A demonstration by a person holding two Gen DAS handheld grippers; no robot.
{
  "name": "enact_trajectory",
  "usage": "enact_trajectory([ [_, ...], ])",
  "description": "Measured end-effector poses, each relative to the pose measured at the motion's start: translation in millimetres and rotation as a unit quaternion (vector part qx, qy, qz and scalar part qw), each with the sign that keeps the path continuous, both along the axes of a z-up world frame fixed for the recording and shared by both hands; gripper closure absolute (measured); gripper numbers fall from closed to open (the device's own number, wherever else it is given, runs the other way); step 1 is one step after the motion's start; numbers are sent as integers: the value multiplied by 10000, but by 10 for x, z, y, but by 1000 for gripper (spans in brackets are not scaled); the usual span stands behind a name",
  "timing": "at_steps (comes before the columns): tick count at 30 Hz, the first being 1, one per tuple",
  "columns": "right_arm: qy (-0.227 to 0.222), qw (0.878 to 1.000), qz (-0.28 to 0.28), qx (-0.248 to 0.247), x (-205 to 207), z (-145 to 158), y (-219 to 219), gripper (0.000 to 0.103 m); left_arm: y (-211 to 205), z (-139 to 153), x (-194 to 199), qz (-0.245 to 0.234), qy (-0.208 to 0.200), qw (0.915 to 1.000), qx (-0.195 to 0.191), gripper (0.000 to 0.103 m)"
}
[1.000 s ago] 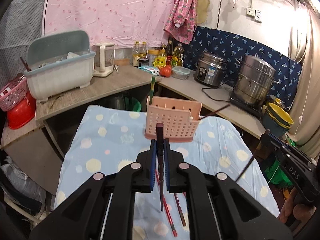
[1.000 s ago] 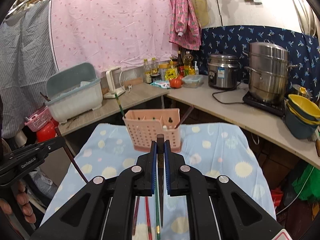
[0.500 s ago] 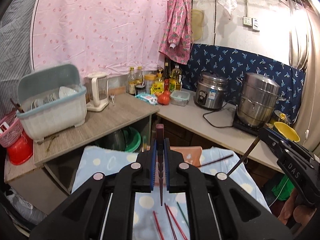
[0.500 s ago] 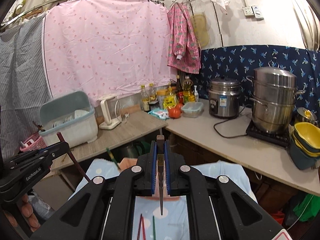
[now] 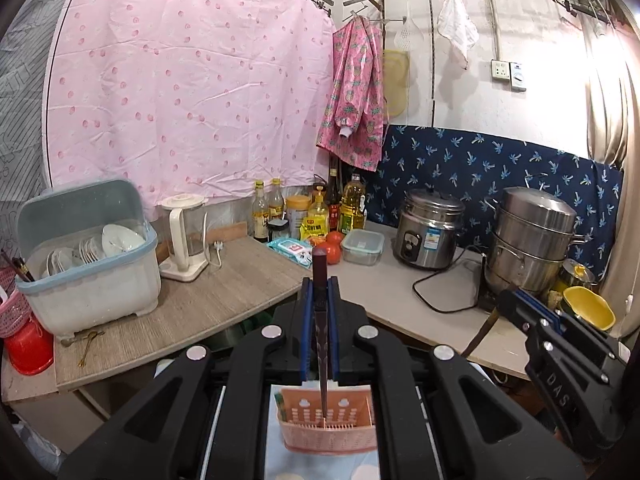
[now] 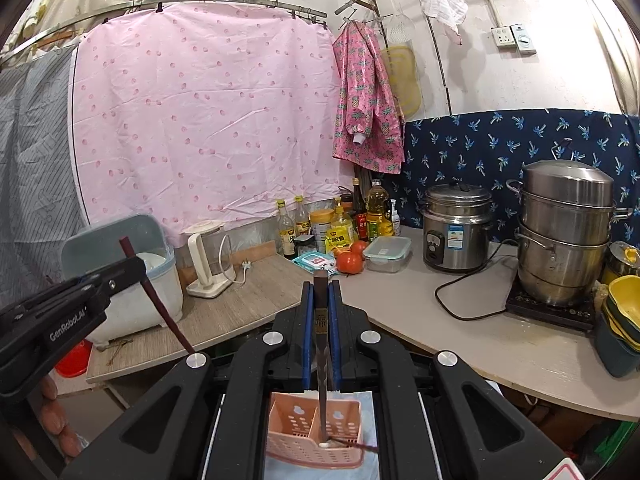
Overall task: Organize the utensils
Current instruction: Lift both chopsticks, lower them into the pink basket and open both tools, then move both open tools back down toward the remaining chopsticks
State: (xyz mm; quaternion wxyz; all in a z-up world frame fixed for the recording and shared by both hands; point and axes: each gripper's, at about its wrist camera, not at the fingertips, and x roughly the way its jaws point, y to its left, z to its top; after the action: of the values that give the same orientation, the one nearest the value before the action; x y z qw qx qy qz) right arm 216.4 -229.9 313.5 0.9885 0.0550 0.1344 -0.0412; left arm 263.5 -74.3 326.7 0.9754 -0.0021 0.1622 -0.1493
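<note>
My left gripper [image 5: 320,292] is shut on a dark chopstick [image 5: 321,320] held upright, tip down over the pink perforated utensil basket [image 5: 330,432] below. My right gripper [image 6: 320,296] is shut on another dark chopstick [image 6: 322,360], whose tip reaches into the same pink basket [image 6: 316,440]. A chopstick [image 6: 356,445] lies slanted in that basket. Each gripper also shows in the other's view: the right one [image 5: 516,308] at the right, the left one [image 6: 132,268] at the left.
An L-shaped counter [image 5: 224,300] carries a dish rack [image 5: 88,264], a kettle [image 5: 186,240], bottles [image 5: 316,212], tomatoes [image 5: 334,246], a rice cooker [image 5: 430,232] and a steamer pot [image 5: 532,240]. The basket stands on a blue spotted cloth [image 5: 372,472].
Both grippers have tilted up and risen over the basket, so it dropped from mid-frame to the bottom of each view. The chopsticks stay gripped, tips now at the basket.
</note>
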Motion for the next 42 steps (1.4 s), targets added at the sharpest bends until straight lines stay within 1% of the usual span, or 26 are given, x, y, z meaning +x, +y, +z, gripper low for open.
enact_trajectory([
  [3, 65, 10000, -4, -75, 120, -111, 3, 96, -26, -93, 148, 82, 23, 9999, 72, 96],
  [7, 252, 9997, -24, 27, 258, -332, -65, 96, -32, -374, 330, 151, 231, 9995, 144, 96],
  [10, 419, 9990, -21, 119, 320, -509, -101, 96, -47, -611, 387, 177, 382, 9988, 259, 96],
  [14, 610, 9981, -54, 112, 309, -695, -108, 96, -45, -826, 385, 234, 440, 9981, 369, 96],
  [15, 594, 9981, -88, 111, 288, -720, -104, 96, -35, -864, 380, 259, 451, 9979, 382, 96],
  [17, 590, 9981, -133, 140, 235, -747, -117, 90, 3, -901, 361, 258, 476, 9980, 338, 95],
  [18, 583, 9981, -137, 174, 213, -747, -128, 84, 19, -909, 337, 274, 459, 9980, 322, 95],
  [19, 567, 9981, -154, 209, 181, -744, -134, 77, 33, -914, 313, 296, 462, 9980, 318, 93],
  [20, 546, 9981, -161, 221, 155, -732, -138, 75, 44, -917, 302, 317, 479, 9978, 315, 90],
  [21, 534, 9982, -157, 215, 120, -718, -131, 74, 62, -916, 282, 328, 496, 9978, 294, 84],
  [23, 514, 9984, -141, 182, 41, -698, -102, 74, 95, -916, 210, 346, 480, 9979, 276, 82],
  [33, 564, 9983, -21, 151, -296, -720, 92, 74, 233, -880, -133, 303, 515, 9979, 238, 82],
  [38, 623, 9980, 42, 131, -519, -773, 191, 74, 323, -883, -336, 354, 561, 9975, 241, 82],
  [42, 724, 9974, 61, 34, -758, -889, 275, 74, 397, -941, -527, 353, 641, 9971, 230, 82],
])
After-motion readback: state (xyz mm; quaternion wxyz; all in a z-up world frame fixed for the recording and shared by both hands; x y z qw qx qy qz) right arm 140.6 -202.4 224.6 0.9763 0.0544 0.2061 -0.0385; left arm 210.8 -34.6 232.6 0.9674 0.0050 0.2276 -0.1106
